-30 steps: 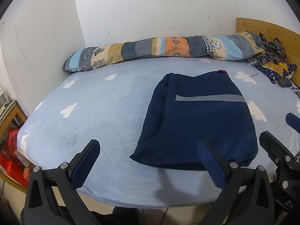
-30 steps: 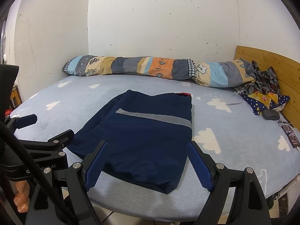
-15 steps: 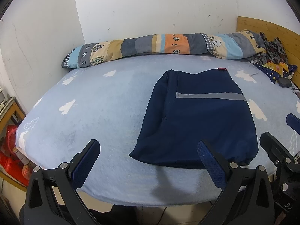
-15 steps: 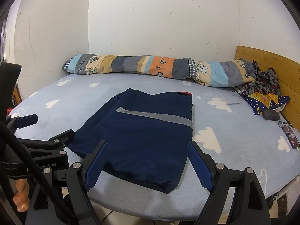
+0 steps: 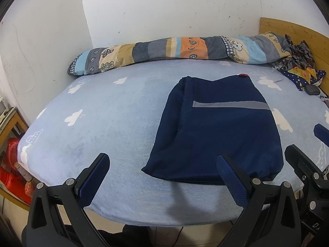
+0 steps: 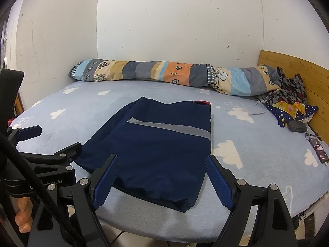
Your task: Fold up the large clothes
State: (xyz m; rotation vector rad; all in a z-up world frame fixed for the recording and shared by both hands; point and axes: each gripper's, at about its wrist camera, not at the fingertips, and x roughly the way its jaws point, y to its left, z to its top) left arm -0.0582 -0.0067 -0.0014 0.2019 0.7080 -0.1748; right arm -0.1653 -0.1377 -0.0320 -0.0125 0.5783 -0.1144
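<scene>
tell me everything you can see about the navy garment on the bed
The navy garment is dark blue fabric folded into a compact rectangle, lying flat on the cloud-print sheet near the bed's front edge. One grey stripe crosses its upper half, and a bit of red peeks out at the far corner. A seam or folded layer runs along its left side. Nothing else touches it; both claws sit short of it, open.

One folded navy garment is lying on one bed, with one long patchwork bolster and two grippers showing.

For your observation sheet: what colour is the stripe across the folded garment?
Grey stripe, clearest in the right wrist view.
</scene>
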